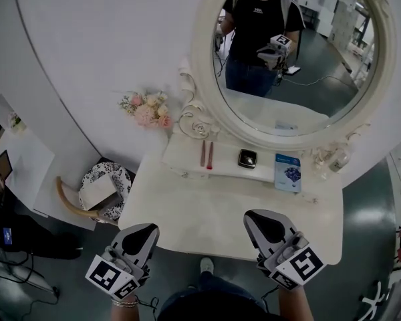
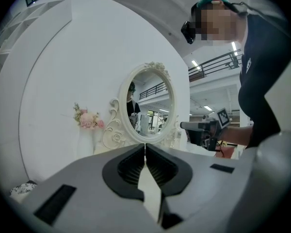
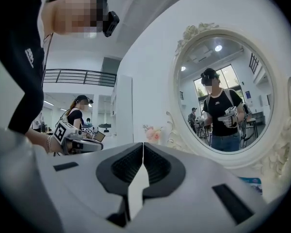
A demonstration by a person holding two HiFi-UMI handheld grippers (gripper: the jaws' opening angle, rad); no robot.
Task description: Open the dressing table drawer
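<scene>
Table (image 1: 187, 212): cream-white, plain.
Mirror frame (image 1: 199, 79): cream, scrollwork.
Flowers (image 1: 147, 110): pink, some white.
Booklet (image 1: 288, 172): blue.
Small case (image 1: 247, 158): black.
Stool (image 1: 117, 176): black-and-white floral print.
Left gripper (image 1: 140, 233), right gripper (image 1: 264, 223): grey with black pads; cubes carry black-and-white square markers.
Floor (image 1: 367, 233): dark grey-green.

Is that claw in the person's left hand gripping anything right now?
No, its own view shows the left gripper with jaws closed tip to tip and nothing between them.

Grey left gripper (image 1: 146, 229), right gripper (image 1: 257, 217); black-and-white marker cubes (image 1: 112, 275).
</scene>
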